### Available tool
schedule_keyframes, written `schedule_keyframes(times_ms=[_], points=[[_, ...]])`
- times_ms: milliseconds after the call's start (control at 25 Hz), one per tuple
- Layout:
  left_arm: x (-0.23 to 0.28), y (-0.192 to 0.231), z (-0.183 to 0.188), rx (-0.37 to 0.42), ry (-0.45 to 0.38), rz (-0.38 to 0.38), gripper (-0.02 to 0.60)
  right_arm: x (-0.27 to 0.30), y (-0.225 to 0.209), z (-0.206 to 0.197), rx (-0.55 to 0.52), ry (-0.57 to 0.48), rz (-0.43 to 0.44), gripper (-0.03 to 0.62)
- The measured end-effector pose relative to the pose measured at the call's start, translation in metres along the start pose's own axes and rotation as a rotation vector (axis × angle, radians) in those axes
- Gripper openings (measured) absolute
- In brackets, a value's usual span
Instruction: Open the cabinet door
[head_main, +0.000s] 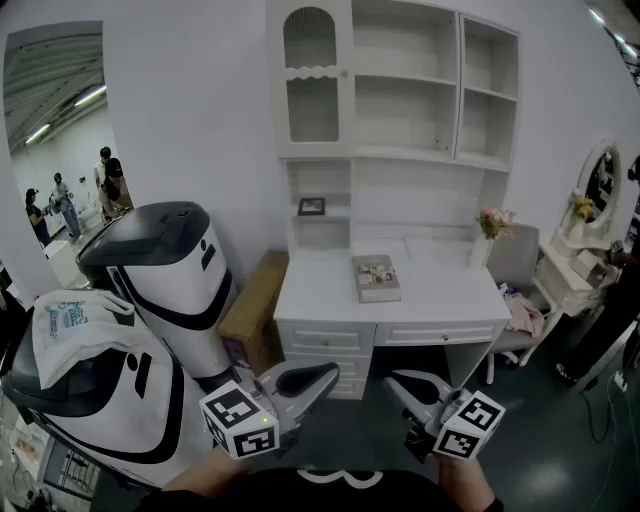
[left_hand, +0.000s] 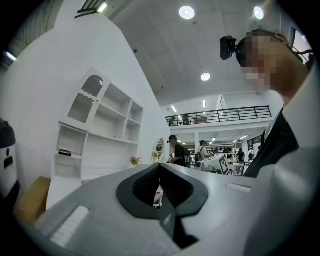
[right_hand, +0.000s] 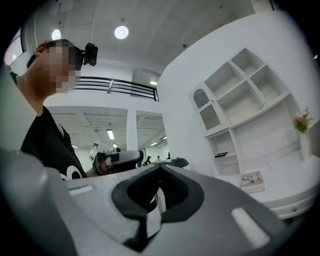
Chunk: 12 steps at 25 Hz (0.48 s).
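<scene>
Held low and roughly level in front of a person's body, the left gripper (head_main: 325, 375) and the right gripper (head_main: 400, 383) turn their tips in toward each other with a gap between them. Both gripper views show each pair of grey fingers pressed together tip to tip with nothing caught between. Beyond the fingertips stands a white wooden desk (head_main: 440, 300), its shallow drawers (head_main: 325, 338) facing the grippers and a pale, square booklet (head_main: 377, 277) lying on top, none of it touched. A white shelving hutch (head_main: 420, 100) rises from the desk, and at its upper left, farther off and high above both sets of fingers, is the white cabinet door (head_main: 310, 110), with an arched pane above a square one. The door sits flush in its frame, shut, with its small round knob (head_main: 345, 72) on the edge nearer the open shelves. On this showing the task has not begun: no finger is near the door. The whole approach is left to make, followed by the reach up to the knob, the grip and the swing outward. Which gripper will take the knob cannot be told.
</scene>
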<state>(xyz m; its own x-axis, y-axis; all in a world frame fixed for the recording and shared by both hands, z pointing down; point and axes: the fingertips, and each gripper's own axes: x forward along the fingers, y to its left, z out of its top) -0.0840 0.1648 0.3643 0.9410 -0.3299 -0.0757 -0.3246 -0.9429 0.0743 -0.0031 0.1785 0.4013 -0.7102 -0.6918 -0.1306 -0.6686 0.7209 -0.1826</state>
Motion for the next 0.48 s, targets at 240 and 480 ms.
schedule_keyframes(times_ms=[240,480], points=[[0.010,-0.002,-0.007,-0.026,0.006,0.008,0.003,-0.009,-0.005,0.001,0.004,0.005,-0.019,0.002],[0.021,0.004,-0.017,-0.049,0.012,-0.010,0.003,-0.005,-0.014,0.005,-0.015,0.016,-0.028,0.002]])
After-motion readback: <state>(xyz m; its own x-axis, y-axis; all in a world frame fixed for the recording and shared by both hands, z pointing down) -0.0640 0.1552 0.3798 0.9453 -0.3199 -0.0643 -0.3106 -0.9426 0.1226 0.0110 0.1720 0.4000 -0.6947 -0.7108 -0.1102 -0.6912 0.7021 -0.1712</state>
